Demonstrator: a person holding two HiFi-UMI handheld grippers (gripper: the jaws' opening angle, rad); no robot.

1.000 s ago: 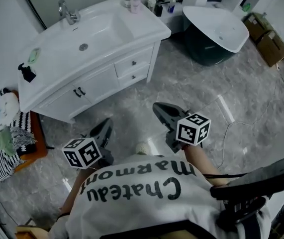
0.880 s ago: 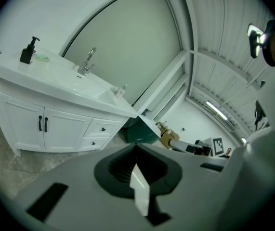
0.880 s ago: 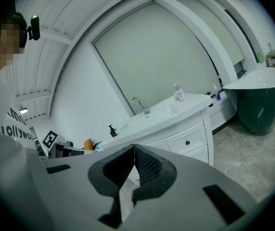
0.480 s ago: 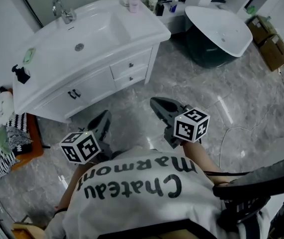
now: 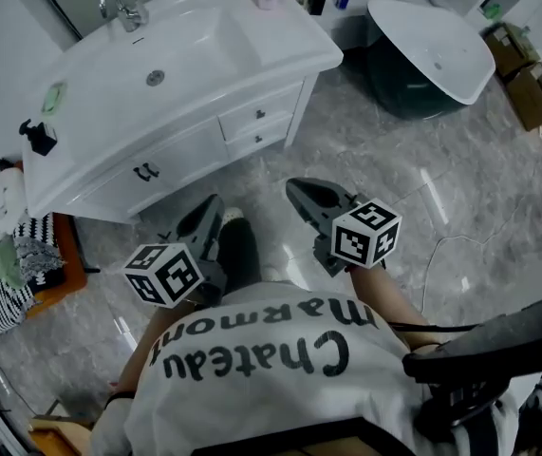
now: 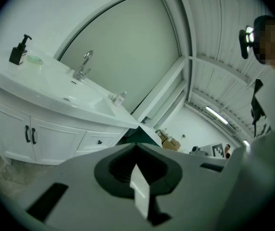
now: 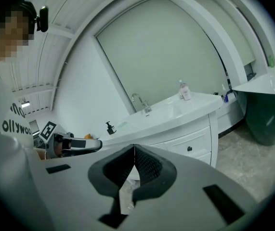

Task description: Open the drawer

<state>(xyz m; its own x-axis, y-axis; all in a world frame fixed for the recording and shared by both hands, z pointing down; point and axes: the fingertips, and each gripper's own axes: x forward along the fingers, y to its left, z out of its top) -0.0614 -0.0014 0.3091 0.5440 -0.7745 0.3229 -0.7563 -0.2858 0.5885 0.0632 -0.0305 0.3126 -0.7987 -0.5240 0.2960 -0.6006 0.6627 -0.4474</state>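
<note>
Head view: since a second ago the vanity (image 5: 285,57) has drawn nearer, and a leg (image 5: 240,255) has stepped in between the left gripper (image 5: 206,213) and the right gripper (image 5: 299,191). Still the approach. The drawer (image 5: 259,115) is closed and well apart from both.

Left gripper view: fingers closed together, nothing held. The drawer knob is tiny.

Right gripper view: fingers shut, empty. Two drawers are stacked, and which one is meant is unclear. The hands are hidden by the shirt.

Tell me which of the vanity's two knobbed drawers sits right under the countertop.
The upper drawer, directly below the white countertop and the taller of the two; the lower drawer sits beneath it, nearer the floor. Both are shut.
</note>
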